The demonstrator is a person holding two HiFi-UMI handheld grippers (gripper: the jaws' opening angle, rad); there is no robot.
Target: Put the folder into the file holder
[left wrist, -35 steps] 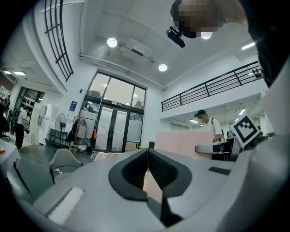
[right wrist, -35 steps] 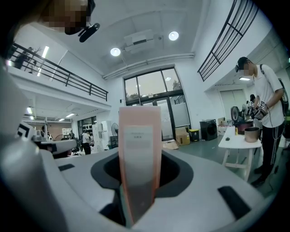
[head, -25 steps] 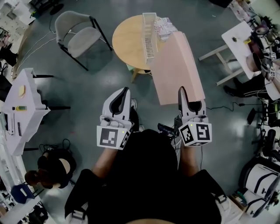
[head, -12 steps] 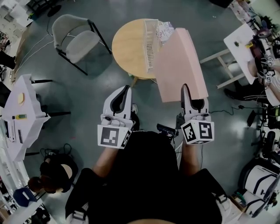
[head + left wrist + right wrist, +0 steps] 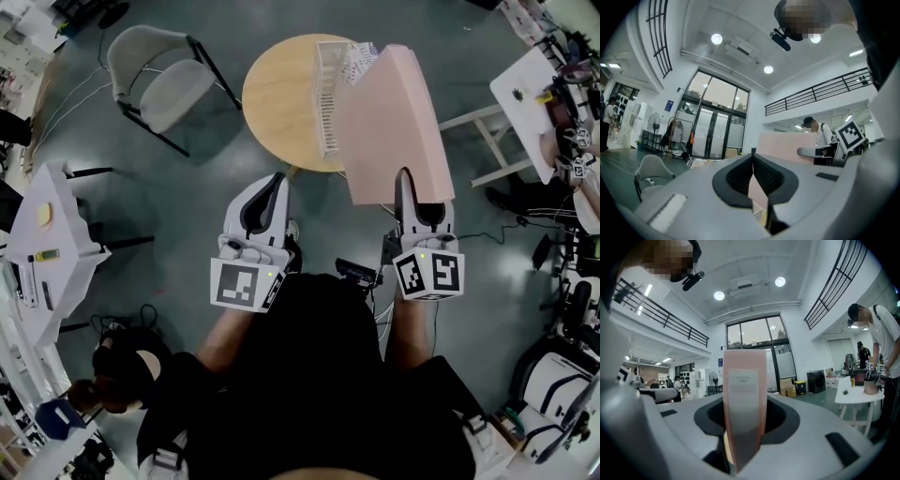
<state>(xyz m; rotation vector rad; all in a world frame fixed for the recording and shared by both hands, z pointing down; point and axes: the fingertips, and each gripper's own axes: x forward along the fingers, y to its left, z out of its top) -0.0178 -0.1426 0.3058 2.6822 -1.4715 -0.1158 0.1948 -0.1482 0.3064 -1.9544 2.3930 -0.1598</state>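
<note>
Where the counter [image 5: 281, 94] stands: far middle of the floor; round, pale wood, bare on its left half.
Folder [image 5: 394, 122]: pink and thick, with a label on its spine. It is off the counter, carried in the air over the counter's right edge, just right of the file holder. I cannot tell whether the two touch.
Folder handling: it looks stiff and boxy, and probably light unless full. The covers are smooth, so it may swing or slip when pinched at one end only. A hold across the spine, near the middle of its length, should steady it.
File holder [image 5: 330, 94]: white slatted rack on the counter's right side, its slots running near to far.
Right claw [image 5: 405, 178]: clamped on the folder's near end, one pad on each cover.
Left claw [image 5: 275, 183]: jaws together with nothing between them, held near the body, well left of the folder.
</note>
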